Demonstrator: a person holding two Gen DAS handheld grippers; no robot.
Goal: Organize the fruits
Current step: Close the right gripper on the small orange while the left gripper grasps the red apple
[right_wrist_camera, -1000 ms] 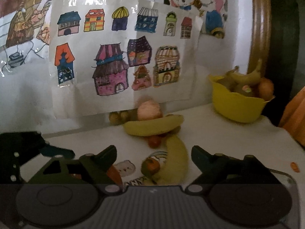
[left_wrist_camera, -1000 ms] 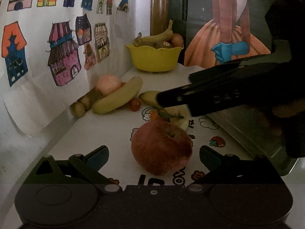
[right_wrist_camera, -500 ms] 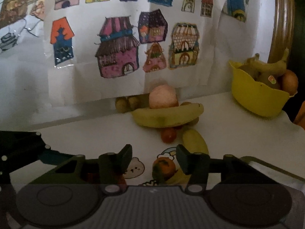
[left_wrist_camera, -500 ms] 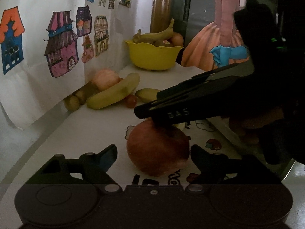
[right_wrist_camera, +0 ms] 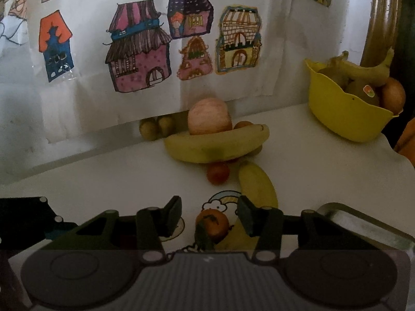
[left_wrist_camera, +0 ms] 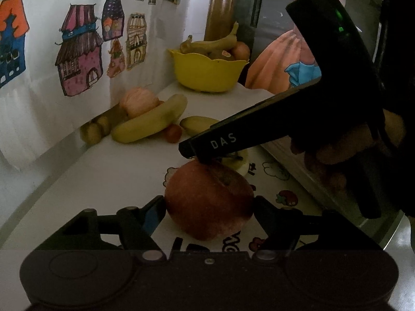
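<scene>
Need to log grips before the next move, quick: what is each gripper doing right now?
Left gripper: jaws have just been closing, now against the red apple.
Right gripper: open around the small orange fruit, jaws closing, gaps visible.

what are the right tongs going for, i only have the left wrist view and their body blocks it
observer: a small tangerine sits between the right tongs, which have just been closing.
operator: pads on it yet
observer: no, a gap shows on each side of it.
operator: anything crowding it
observer: a banana lies right behind it, touching or nearly so.
</scene>
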